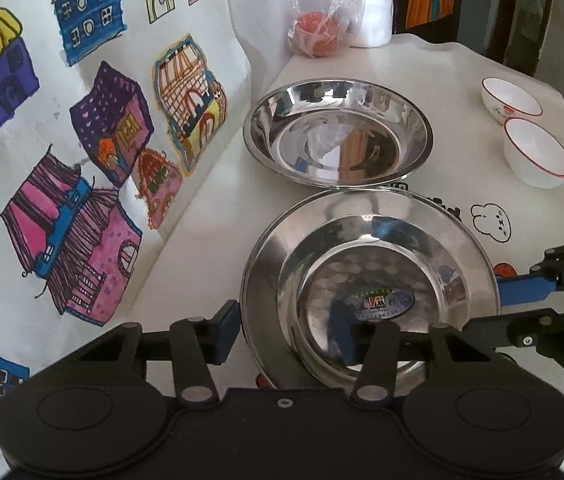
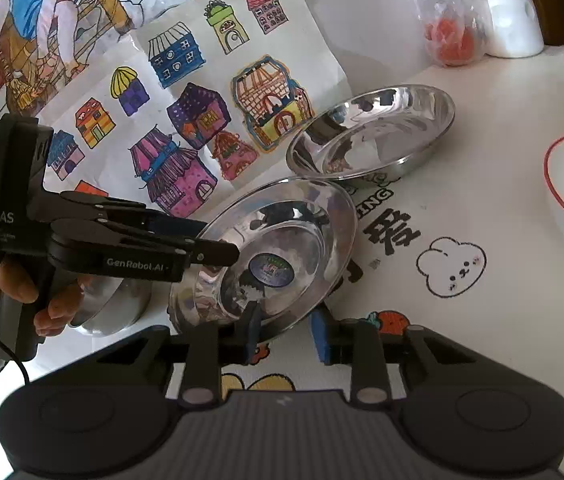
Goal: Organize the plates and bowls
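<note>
While the left gripper [image 1: 289, 334] and the right gripper [image 2: 283, 336] each straddle a rim of the near steel plate [image 1: 369, 280], whether either clamps it cannot be told, with a steel bowl [image 1: 337, 132] beyond and two white bowls [image 1: 537, 152] far right.

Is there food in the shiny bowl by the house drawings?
No, the shiny bowl is empty; its inside shows only reflections, with nothing lying in it.
</note>
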### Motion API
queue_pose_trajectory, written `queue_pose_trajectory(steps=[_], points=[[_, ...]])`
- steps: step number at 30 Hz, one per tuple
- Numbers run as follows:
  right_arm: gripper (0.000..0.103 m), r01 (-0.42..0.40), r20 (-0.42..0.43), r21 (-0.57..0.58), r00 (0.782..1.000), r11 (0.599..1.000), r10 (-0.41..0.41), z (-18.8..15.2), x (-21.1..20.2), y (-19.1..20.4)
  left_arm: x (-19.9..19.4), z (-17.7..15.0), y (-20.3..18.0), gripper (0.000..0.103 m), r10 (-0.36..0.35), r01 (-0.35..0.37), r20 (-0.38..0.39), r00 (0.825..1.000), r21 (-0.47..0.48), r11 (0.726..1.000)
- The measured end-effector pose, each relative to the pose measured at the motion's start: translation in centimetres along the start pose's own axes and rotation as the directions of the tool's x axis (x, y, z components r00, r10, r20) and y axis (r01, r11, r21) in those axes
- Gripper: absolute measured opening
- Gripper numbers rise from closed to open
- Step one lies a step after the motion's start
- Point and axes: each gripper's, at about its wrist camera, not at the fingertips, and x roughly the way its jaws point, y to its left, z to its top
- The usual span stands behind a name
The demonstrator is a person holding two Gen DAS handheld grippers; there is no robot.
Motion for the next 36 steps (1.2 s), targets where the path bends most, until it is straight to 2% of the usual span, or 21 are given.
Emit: queue_pose_trajectory(steps=[4,13,19,22,26,32,36], points=[[0.029,0.004,-0.005,0.012,1.0,1.0,-0.004,-0.2,-0.6,-0.3,-0.1,0.2,0.2,0.038,0.007,-0.007,-0.013,1.0,-0.021,1.0],[0.025,0.011,0.015,0.038,1.0,0.999,-0.011,-1.3,-3.4,-1.5,-0.7,-0.3,-1.3,0.024,-0.015,0.013,-0.032,0.999,-0.075,0.997],[0.025,0.023,0.048,0.06,0.999,0.998,-0.026,-2.0,-5.5,-2.9,-1.6,-1.0,-2.9,0.024,-0.079,0.078,-0.003,0.997,-0.14,0.987],[0.023,0.032,0.055,0.057,0.998,0.998,-0.035,-2.5,-6.0,-3.4,-2.1,-1.5,-3.5,0.024,-0.136,0.141,0.039,0.99,-0.184,0.973],[0.02,0.047,0.072,0.04,0.996,0.998,-0.05,-3.0,-6.8,-3.7,-2.1,-2.4,-4.2,0.024,-0.176,0.185,0.059,0.983,-0.24,0.953],[0.017,0.027,0.097,0.041,0.995,0.999,-0.031,-2.6,-7.6,-4.2,-2.1,-3.9,-3.5,0.017,-0.241,0.265,0.112,0.964,-0.342,0.901],[0.017,0.016,0.115,0.023,0.993,1.0,-0.019,-1.3,-7.8,-4.1,-2.9,-3.7,-3.1,0.017,-0.245,0.287,0.158,0.957,-0.364,0.886]])
